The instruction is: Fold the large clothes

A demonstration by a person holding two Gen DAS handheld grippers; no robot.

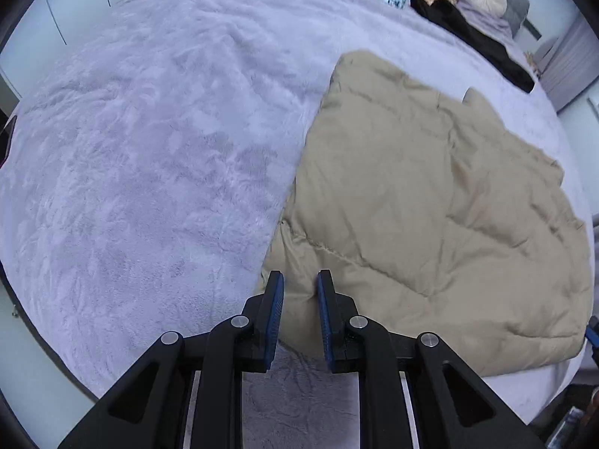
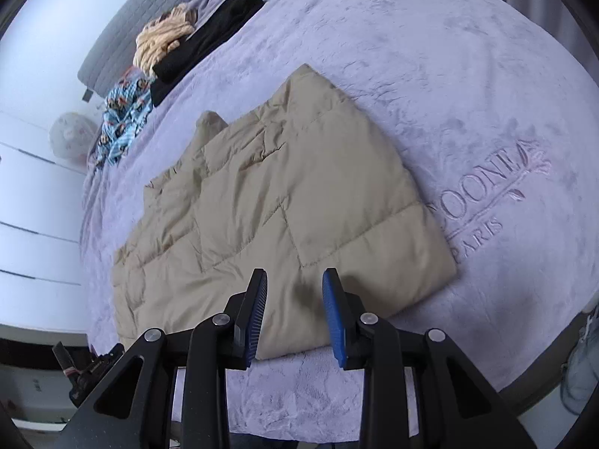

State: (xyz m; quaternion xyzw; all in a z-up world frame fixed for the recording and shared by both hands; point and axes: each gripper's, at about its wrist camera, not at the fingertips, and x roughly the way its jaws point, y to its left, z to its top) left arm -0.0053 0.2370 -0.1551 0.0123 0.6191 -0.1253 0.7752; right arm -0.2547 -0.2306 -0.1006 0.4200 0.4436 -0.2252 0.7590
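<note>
Beige quilted jacket [image 2: 277, 209] lies beside "PARIS" lettering [image 2: 477, 239] embossed in blanket [image 2: 430, 56]; both grippers' fingers [image 1: 275, 314] [image 2: 333, 310] apart, empty

Both wrist cameras look forward and down along their tongs from the near edge of the lavender plush-covered bed [image 1: 131, 168], close above it. Both views share the folded beige quilted jacket [image 1: 430, 205] [image 2: 280, 205], right of centre in the left view.

- Purple blanket [image 1: 131, 157] left of beige quilted jacket [image 1: 430, 205]: broad bare stretch, free passage.
- Far end: black garment [image 1: 475, 45], blue patterned cloth [image 2: 119, 127], yellow fabric [image 2: 161, 43] piled tog., well apart from jacket.
- Near edge: narrow bare strip.
</note>
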